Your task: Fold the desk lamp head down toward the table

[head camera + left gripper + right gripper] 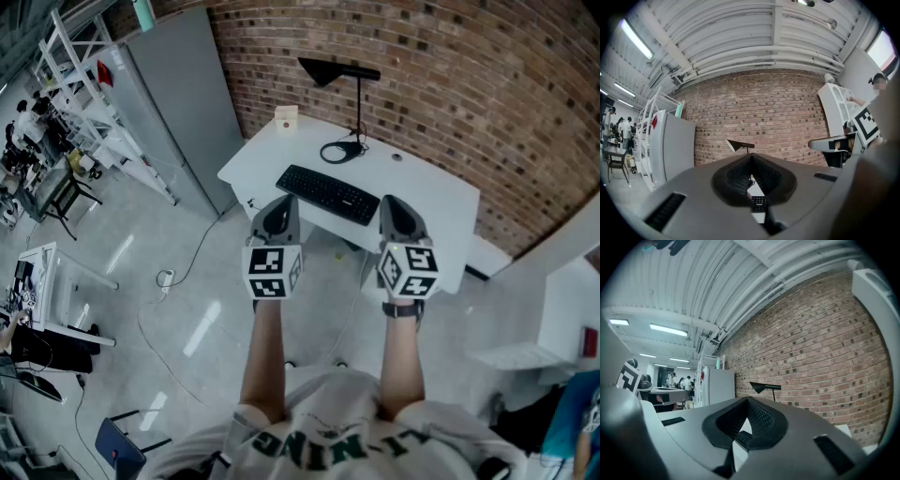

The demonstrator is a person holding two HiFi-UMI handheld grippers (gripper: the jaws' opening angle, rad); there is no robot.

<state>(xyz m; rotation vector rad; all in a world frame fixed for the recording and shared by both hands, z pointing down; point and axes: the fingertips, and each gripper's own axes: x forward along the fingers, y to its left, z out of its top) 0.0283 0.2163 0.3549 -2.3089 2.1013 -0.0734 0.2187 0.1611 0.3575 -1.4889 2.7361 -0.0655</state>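
A white shirt (347, 441) was seen nearest the camera, and two bare forearms (265, 361) were stretched forward from it. A gripper was held in each hand, both pointed level toward a white desk (427, 192) and set side by side, apart from each other. The left gripper (280, 201) was shut: in the left gripper view its jaws were brought together at the tips, with nothing between them. The right gripper (395, 200) was closed in the same way and was also empty. Neither gripper was touching anything on the desk, which lay beyond them.

The lamp (339, 71) was stood at the far edge of the desk, close to the brick wall (469, 84). Its black head was held out level on an upright thin stem, well apart from both grippers. A black keyboard (328, 193) was laid on the near part of the desk, between the grippers and the lamp. A small pale box (286, 117) was placed at the desk's far left corner. A grey cabinet (183, 94) was stood left of the desk against the wall.
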